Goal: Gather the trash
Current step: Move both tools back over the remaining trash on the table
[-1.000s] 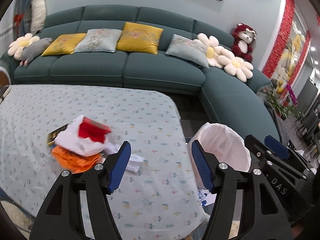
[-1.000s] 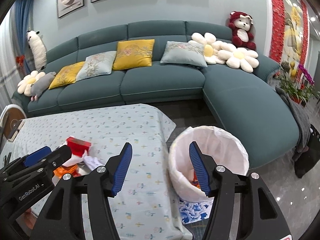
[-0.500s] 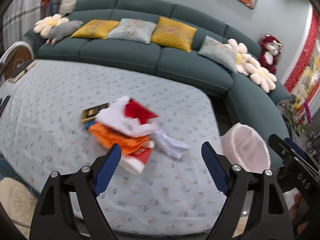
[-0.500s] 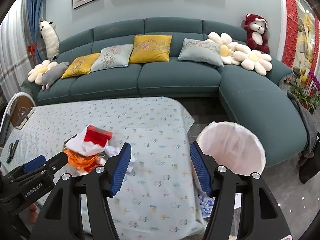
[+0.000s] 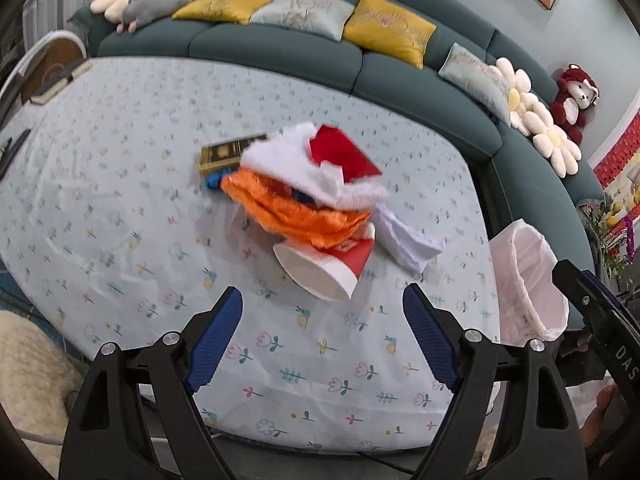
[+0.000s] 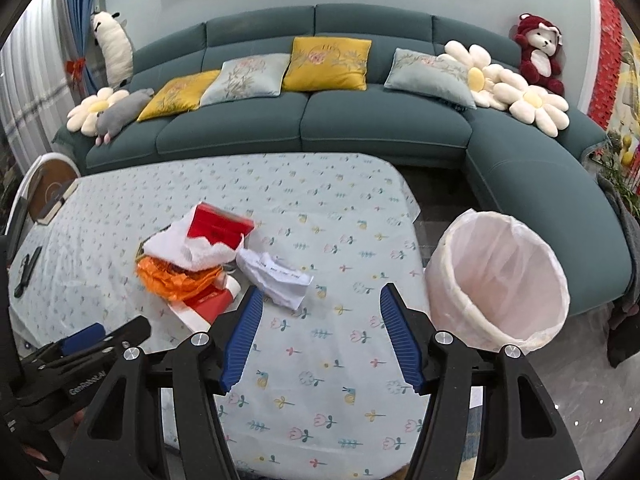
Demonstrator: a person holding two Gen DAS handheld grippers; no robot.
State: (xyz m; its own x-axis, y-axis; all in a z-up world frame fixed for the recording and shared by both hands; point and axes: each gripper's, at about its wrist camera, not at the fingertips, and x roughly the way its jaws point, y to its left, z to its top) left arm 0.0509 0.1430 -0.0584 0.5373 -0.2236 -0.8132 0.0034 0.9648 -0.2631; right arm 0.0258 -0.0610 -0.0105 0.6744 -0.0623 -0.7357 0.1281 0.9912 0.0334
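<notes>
Left claw (image 5: 322,336) spread, empty, near paper cup (image 5: 324,268), bin (image 6: 500,276)

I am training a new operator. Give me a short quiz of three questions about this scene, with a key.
1. True or false: the left gripper holds the paper cup.
2. What lies nearest the bin? A) crumpled paper B) orange bag C) red box
3. Fill in: the cup lies on its ____.

Key: 1 false, both grippers are open and empty; 2 A; 3 side.
</notes>
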